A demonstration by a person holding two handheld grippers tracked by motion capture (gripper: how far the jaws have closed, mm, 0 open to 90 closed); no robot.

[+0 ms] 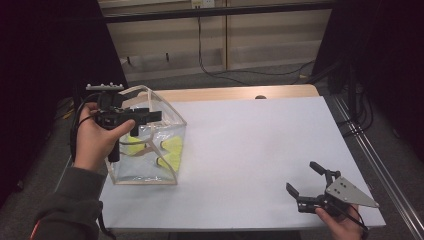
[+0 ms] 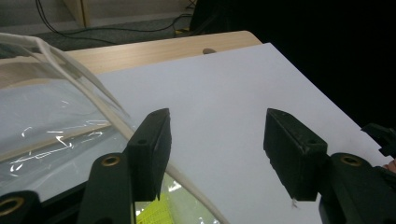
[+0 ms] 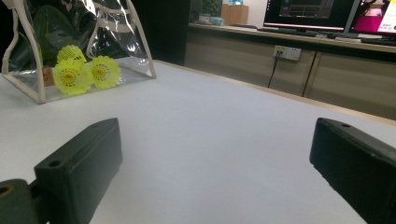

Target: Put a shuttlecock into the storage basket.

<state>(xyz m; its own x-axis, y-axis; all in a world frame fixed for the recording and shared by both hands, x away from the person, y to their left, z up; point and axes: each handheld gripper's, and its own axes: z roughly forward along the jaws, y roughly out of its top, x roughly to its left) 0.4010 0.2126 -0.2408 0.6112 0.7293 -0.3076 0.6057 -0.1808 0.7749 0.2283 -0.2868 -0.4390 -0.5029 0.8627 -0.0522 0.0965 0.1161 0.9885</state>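
— Starting with the big picture: where did the clear bag (image 1: 150, 145) sit relative to each tool?

— It stood on the table (image 1: 250, 150), directly under and just behind the left tool (image 1: 131, 116), which hovered at the bag's top edge. The right tool (image 1: 306, 184) was well apart from it, on the opposite side of the table near the front edge, with bare table between.

— So the left hand (image 1: 97, 137) was plainly the nearer one?

— By far. In the left gripper view the bag's cream-trimmed rim (image 2: 109, 105) ran just beside one jaw, on its outer side, and not between the two. That tool stood partly open with nothing in the gap.

— And the right tool?

— Spread wide, also empty; in the right gripper view the bag was far ahead and off to one side.

— What lay inside the bag?

— Yellow shuttlecocks (image 3: 79, 70), three as far as I could count, resting on the bag's floor, below the left tool. Any next reach for them would, I judge, go straight down through the open mouth.
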